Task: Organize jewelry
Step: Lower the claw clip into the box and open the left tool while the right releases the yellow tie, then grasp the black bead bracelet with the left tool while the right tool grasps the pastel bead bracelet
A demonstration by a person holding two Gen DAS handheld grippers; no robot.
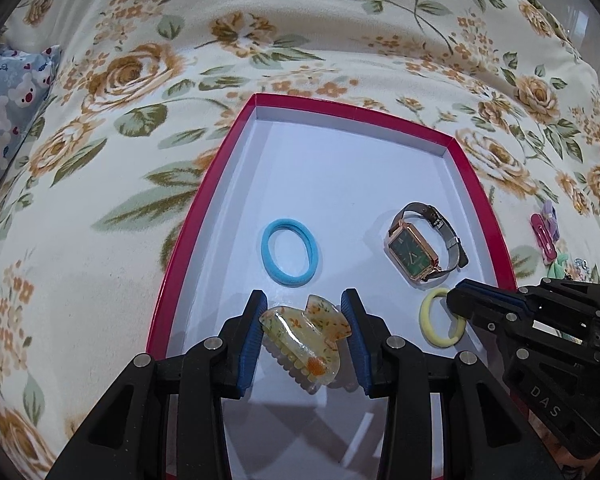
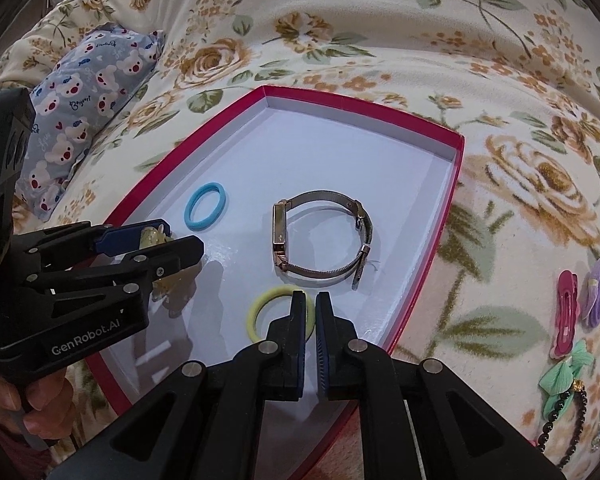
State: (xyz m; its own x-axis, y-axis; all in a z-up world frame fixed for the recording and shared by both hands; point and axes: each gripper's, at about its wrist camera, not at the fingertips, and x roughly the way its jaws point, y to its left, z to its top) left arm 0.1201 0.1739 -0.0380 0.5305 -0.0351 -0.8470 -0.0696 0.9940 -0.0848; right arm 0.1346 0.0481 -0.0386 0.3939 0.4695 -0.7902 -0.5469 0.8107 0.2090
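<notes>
Left gripper, its blue-padded jaws part-spread, clamps a translucent yellow-green hair claw clip with orange flecks just above the white floor of the shallow red-rimmed cardboard box lid, close to the lid's near edge. Right gripper, jaws all but pressed together with only a narrow slit between the pads, pinches the band of a pale yellow elastic hair ring, which lies on the floor near the lid's near right corner.

Step in hand, as judged: both pieces are being set down inside the lid, and neither is yet let go. The next move calls for spreading each pair of jaws and lifting straight away, so that neither piece is dragged.

Already in the lid: a light blue elastic hair ring toward the left side, and a rose-gold rectangular wristwatch with a green face and grey mesh strap toward the right side, just beyond the yellow ring; the watch is the nearest thing to foul.

On the floral blanket, beyond the lid's right edge, wait a pink snap hair clip, a purple hair piece, a mint green fabric bow and a black bead string. A bear-print cushion lies beyond the left edge.
</notes>
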